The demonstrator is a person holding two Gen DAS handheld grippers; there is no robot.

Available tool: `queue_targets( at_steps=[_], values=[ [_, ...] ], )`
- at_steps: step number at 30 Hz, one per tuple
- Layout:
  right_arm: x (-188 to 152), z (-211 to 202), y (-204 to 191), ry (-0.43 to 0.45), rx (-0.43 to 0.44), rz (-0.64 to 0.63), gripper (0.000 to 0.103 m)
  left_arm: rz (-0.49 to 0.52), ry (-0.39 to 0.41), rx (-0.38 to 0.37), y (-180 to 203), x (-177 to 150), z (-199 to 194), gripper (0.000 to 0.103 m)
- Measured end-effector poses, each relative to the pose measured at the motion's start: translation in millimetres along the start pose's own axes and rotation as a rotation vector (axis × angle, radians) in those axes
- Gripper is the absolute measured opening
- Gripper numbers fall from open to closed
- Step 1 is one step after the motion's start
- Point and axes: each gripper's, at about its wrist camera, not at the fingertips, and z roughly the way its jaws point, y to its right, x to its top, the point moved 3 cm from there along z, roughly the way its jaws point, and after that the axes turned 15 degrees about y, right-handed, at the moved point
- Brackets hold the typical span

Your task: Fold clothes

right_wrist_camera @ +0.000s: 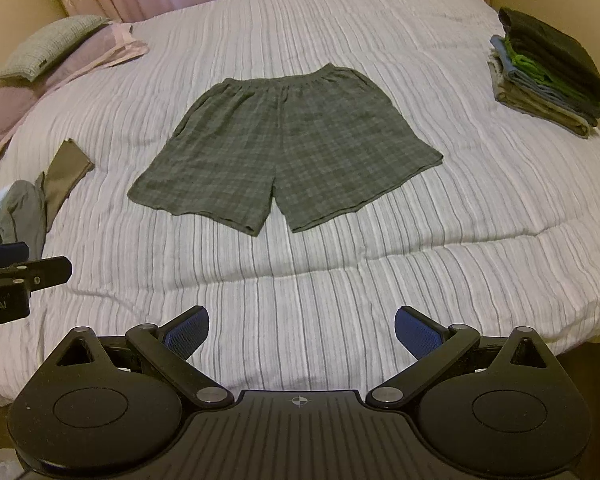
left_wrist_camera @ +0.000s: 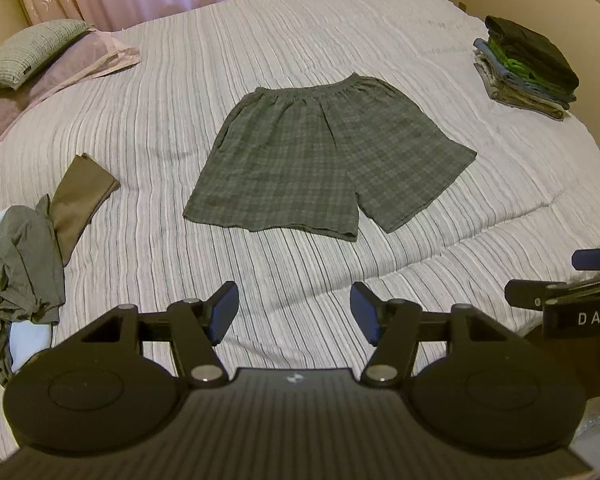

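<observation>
Left gripper [left_wrist_camera: 294, 312]: fingers spread wide, nothing between the blue pads [left_wrist_camera: 223, 312]; it hangs over the near edge of the bed, well short of any garment.
Right gripper [right_wrist_camera: 302, 334]: likewise released and empty, jaws apart, level with the left one and just beside it; each shows at the edge of the other's view.
Bedspread [right_wrist_camera: 340, 280]: striped and quilted, bare in the stretch straight ahead of both pairs of fingers.
Plaid shorts [left_wrist_camera: 320, 152]: the garment in hand, spread flat beyond the fingertips in mid-bed, hems toward the grippers, elastic waistband on the far side, both legs open, no fold made yet.
Unfolded heap [left_wrist_camera: 24, 256]: crumpled grey and olive pieces off to the left of the left fingers, near the bed's edge.
Folded stack [right_wrist_camera: 548, 72]: finished clothes piled far ahead and to the right of the right fingers, at the far corner.
Pillows [left_wrist_camera: 32, 52]: far left, by the curtain.
Step in hand: likely the approach; the shorts look laid out and ready for their first fold.
Next move calls for: both grippers to travel forward, probably one to the waistband end and one to the hem of the same outer leg, pinching only that side's cloth so one leg can be carried over onto the other without dragging the whole garment.
</observation>
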Motion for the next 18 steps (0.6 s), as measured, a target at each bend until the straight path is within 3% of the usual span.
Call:
queue_targets(
  at_steps=[18],
  values=[
    [27.9, 41.7, 20.3, -0.055, 0.043, -0.047, 0.102, -0.039, -0.057, 0.052, 7.8, 20.4, 39.9, 0.06]
  ],
)
